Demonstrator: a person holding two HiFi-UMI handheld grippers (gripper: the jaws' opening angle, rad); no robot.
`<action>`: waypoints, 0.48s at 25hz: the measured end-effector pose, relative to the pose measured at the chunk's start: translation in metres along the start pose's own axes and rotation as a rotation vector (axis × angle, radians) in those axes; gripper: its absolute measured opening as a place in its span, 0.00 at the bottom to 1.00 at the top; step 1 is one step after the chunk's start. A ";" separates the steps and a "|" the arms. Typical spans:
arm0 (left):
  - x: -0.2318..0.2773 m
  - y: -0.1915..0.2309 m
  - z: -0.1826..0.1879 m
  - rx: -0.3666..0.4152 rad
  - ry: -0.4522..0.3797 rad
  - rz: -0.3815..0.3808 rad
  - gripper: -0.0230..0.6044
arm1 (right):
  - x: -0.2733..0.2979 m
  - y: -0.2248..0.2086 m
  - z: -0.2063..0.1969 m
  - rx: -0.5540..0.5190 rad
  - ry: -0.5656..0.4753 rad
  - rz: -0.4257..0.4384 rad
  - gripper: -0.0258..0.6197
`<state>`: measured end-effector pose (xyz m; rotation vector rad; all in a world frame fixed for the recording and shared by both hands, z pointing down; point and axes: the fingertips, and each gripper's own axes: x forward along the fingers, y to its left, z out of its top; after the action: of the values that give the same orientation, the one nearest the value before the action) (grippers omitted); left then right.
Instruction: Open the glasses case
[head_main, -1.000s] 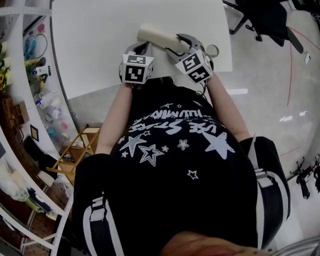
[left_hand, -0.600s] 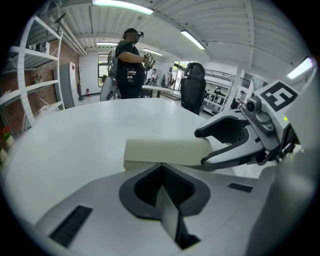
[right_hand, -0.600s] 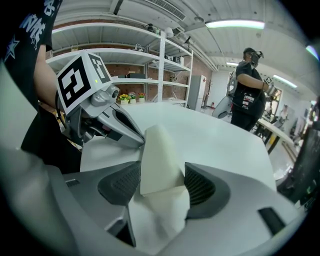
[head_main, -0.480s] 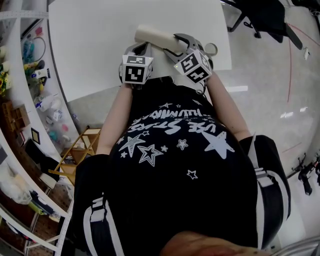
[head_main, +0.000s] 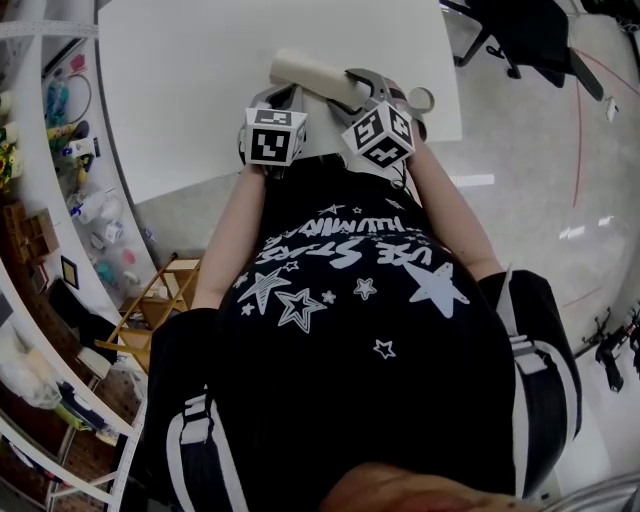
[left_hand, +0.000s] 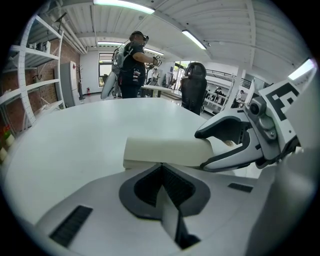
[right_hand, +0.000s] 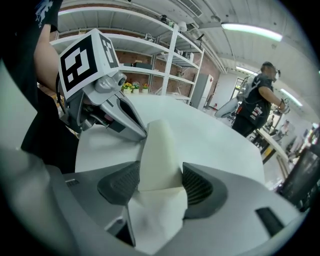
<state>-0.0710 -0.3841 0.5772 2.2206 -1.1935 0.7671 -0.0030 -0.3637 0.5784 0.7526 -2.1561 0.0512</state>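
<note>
Cream glasses case (head_main: 310, 72), one, right tool (right_hand: 159, 184) clamping it, left tool (left_hand: 162, 172) closed, seemingly empty

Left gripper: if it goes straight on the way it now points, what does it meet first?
The glasses case. It lies crosswise just beyond the left gripper's shut claw, possibly touching it; depth is unclear. The right gripper clamps one end.
</note>
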 end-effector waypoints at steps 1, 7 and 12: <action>0.000 0.000 0.000 0.002 0.001 0.000 0.06 | 0.000 0.000 0.000 -0.001 0.008 0.010 0.46; -0.004 -0.001 -0.002 0.003 0.014 -0.018 0.06 | -0.003 0.002 0.003 -0.024 0.000 0.095 0.45; -0.005 -0.004 -0.005 0.003 0.021 -0.026 0.06 | -0.003 0.004 0.000 -0.051 0.016 0.109 0.45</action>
<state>-0.0714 -0.3759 0.5770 2.2210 -1.1514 0.7811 -0.0035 -0.3592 0.5770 0.6031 -2.1731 0.0584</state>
